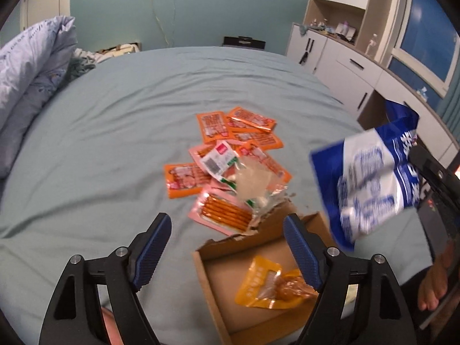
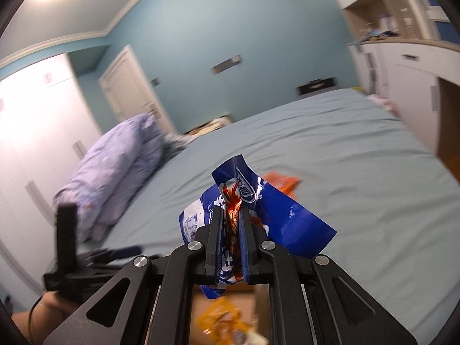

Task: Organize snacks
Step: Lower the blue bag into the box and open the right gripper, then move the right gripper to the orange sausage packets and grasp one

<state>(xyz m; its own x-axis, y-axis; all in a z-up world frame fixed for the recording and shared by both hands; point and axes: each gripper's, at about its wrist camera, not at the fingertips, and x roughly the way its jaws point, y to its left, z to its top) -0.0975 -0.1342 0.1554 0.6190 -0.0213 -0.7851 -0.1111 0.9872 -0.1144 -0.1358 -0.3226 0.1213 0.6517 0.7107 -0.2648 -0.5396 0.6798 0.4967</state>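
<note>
The left hand-held gripper (image 1: 227, 247) hangs over the bed (image 1: 115, 143) with its jaws spread wide and nothing between the blue pads. It tilts steeply downward, toward the near end of the sheet. Just below and to the right of it, an open cardboard box (image 1: 207, 281) sits on the bed, and the right finger overlaps the box's far corner in the left wrist view. Inside the box lies a yellow snack packet (image 1: 267, 283) with a brown piece showing through its clear window.

Beyond the fingertips, a loose pile of snacks rests on the sheet: several orange packets (image 1: 212, 126), a pink packet of thin sticks (image 1: 224, 215) nearest the box's torn flap, and a clear packet with a white and green label (image 1: 247, 181) on top of the others.

The right hand-held gripper (image 2: 230, 215) is clenched on a blue and white snack bag (image 2: 287, 218), its pads pinching the crumpled middle of the bag, where some red print shows. The bag stands up past the fingertips and fans out to the right. This gripper points nearly level across the bed. In the left wrist view the same bag (image 1: 371, 187) hangs in the air to the right of the box, above its edge, and is blurred. Below the right gripper, the box floor and yellow packet (image 2: 221, 316) show blurred. The person's bare toes (image 1: 431, 287) are visible at the right edge.
</note>
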